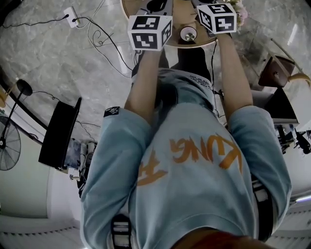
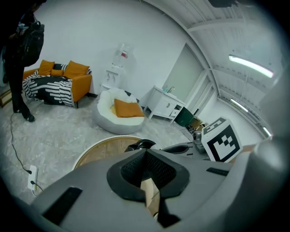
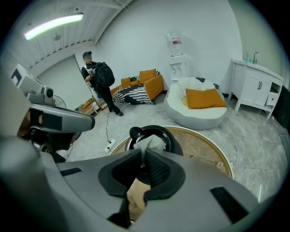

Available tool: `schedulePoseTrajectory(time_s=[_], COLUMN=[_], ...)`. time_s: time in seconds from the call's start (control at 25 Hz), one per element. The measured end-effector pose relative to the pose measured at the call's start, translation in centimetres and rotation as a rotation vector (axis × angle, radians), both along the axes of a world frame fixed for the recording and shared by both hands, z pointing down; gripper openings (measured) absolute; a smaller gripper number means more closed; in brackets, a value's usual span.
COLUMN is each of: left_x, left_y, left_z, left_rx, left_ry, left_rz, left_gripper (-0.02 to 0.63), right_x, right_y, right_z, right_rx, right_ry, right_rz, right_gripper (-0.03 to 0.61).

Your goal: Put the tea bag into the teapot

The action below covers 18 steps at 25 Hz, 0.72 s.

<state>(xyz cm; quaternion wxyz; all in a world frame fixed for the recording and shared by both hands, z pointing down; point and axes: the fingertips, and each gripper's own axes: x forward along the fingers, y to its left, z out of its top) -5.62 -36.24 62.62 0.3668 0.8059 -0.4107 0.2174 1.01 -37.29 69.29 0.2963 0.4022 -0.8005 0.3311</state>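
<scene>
In the right gripper view my right gripper is shut on a pale tea bag. The bag sticks out past the jaw tips, right over the open mouth of the black teapot. The teapot stands on a round wooden table. In the left gripper view my left gripper is shut with nothing in it, and part of the black teapot shows just beyond its tips. From the head view I see both marker cubes, left and right, held over the table; the jaws are hidden.
A small round lid lies on the table between the cubes. Cables and a power strip lie on the marble floor to the left. A person with a backpack stands far off by an orange sofa. A white beanbag sits beyond the table.
</scene>
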Motion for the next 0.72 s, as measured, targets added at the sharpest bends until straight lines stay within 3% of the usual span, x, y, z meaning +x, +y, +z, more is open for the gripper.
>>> schedulePoseTrajectory(time_s=[0.72], left_x=[-0.54], left_y=[0.51], left_z=[0.34], left_rx=[-0.006], left_ry=[-0.013], left_rz=[-0.019], left_gripper=[0.023], right_x=[-0.05], right_y=[0.80], right_z=[-0.54], right_rx=[-0.009], right_ry=[-0.087], right_rz=[0.020], right_gripper=[0.097])
